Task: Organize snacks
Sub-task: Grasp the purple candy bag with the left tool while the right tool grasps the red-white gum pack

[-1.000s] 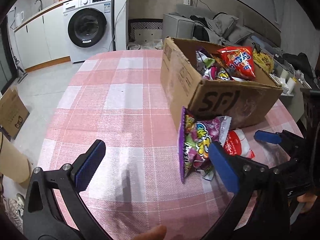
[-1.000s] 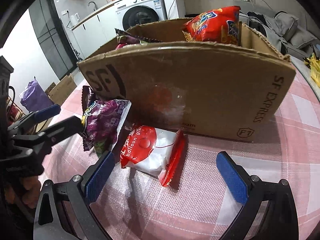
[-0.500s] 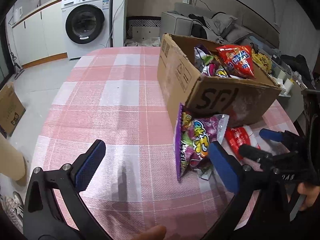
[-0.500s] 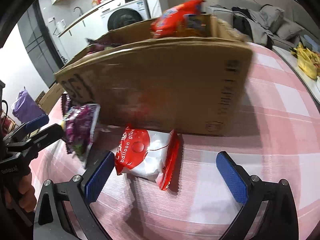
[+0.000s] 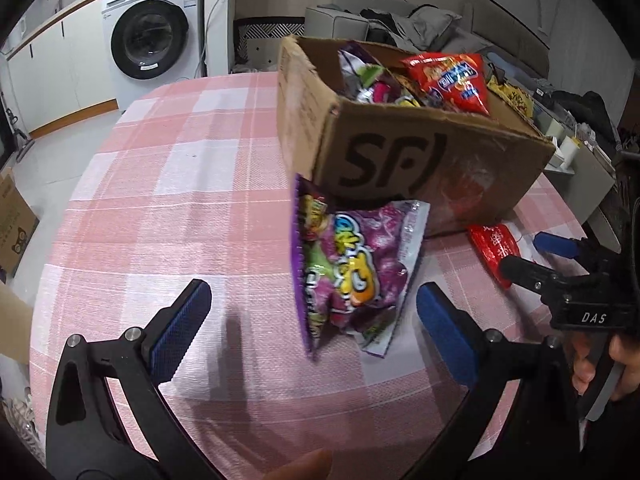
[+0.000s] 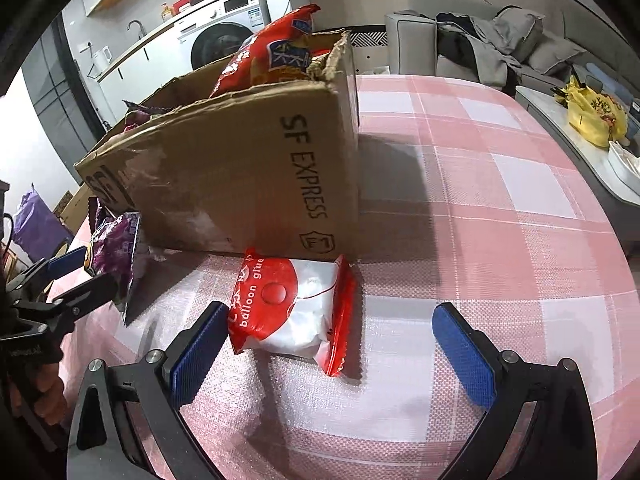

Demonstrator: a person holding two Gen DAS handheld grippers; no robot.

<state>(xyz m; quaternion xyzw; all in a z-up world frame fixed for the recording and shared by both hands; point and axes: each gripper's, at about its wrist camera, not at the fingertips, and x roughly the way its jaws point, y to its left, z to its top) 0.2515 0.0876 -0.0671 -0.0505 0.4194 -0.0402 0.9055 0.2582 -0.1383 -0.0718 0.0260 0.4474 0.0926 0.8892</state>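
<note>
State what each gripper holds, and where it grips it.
Nothing is held: the left gripper stands open around the purple bag, the right gripper open around the red-white packet.

A round counter [image 5: 168, 200] is covered with a pink and white checked cloth [image 6: 500, 208]. An open cardboard box [image 5: 420, 160] full of snacks is set on it. A purple snack bag [image 5: 352, 276] and a red and white packet [image 6: 292, 308] are laid beside the box.
</note>
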